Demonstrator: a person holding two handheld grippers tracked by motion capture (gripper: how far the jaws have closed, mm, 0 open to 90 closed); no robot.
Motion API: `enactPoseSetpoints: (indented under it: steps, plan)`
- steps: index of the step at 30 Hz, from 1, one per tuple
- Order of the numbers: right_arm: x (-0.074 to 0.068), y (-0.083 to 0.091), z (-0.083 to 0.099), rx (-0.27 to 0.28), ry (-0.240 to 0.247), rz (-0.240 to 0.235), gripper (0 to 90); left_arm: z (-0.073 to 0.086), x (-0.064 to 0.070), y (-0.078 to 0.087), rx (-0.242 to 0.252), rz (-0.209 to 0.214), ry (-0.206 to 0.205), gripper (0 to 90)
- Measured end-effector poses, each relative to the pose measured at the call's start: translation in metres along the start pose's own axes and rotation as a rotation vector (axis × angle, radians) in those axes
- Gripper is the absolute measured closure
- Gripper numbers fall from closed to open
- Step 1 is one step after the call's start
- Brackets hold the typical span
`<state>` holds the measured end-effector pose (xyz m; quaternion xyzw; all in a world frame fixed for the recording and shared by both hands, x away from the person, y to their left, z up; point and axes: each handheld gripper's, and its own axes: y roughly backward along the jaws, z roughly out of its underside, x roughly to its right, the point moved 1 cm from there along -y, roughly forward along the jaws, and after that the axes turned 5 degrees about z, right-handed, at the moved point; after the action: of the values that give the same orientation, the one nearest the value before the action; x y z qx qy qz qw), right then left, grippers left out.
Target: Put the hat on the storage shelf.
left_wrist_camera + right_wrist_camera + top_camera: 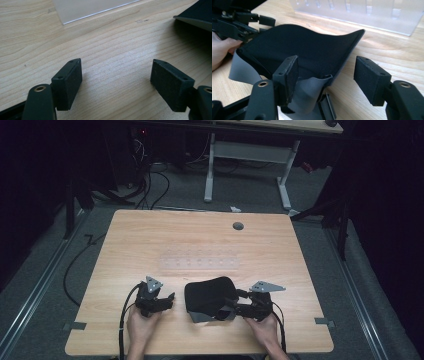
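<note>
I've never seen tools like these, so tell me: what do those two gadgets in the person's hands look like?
Both are black. The left gripper and right gripper each carry a grey three-cornered plate on top and trail a black cable toward the person. Each ends in two blocky rectangular jaws with flat dark pads and small screw holes, on arms with brass-coloured rivets. No sleeves are visible.

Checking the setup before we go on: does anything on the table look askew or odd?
The black pouch lies crumpled near the right gripper, one edge curling up off the wooden table and its grey lining exposed. The clear rack sits straight.
</note>
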<state>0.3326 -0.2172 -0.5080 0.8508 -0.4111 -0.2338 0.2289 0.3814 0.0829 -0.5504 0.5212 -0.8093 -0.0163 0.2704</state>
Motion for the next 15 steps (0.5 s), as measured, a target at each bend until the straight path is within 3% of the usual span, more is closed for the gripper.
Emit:
enactPoseSetpoints:
  steps: [6, 15]
  plan:
    - [0.002, -0.011, 0.004, -0.001, -0.035, -0.020, 44.0, 0.000, 0.001, 0.000, -0.001, 0.005, -0.001, 25.7]
    - [0.004, -0.020, 0.006, -0.016, -0.022, -0.033, 57.2, 0.001, 0.001, 0.001, -0.006, 0.012, -0.003, 25.8]
